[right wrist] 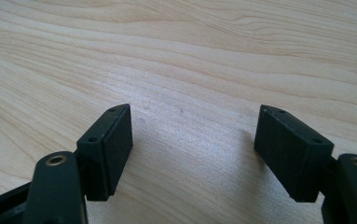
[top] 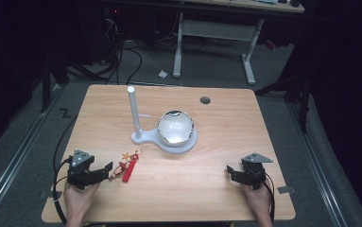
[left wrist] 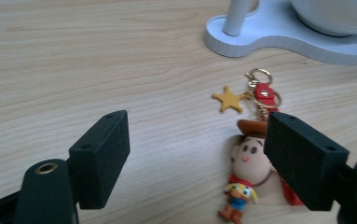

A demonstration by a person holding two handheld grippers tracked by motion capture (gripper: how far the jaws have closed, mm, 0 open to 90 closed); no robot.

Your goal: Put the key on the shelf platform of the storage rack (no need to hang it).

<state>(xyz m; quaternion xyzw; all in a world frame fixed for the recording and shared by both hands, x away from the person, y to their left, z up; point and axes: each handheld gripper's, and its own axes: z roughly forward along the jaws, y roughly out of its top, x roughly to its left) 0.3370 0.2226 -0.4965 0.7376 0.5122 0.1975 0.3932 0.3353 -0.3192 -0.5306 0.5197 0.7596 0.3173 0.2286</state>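
The left gripper (top: 107, 170) stands wide open and holds nothing; the keychain (top: 128, 167) lies just in front of its jaws, probably to be picked. Beyond it is the white stand (top: 143, 137). The right gripper (top: 229, 171), also wide open and empty, waits over bare table (top: 207, 189).

on the light wooden table (top: 216, 179) we see a white stand (top: 143, 138) carrying a bowl (top: 175, 126), and near the front a keychain (top: 127, 165) lying flat.
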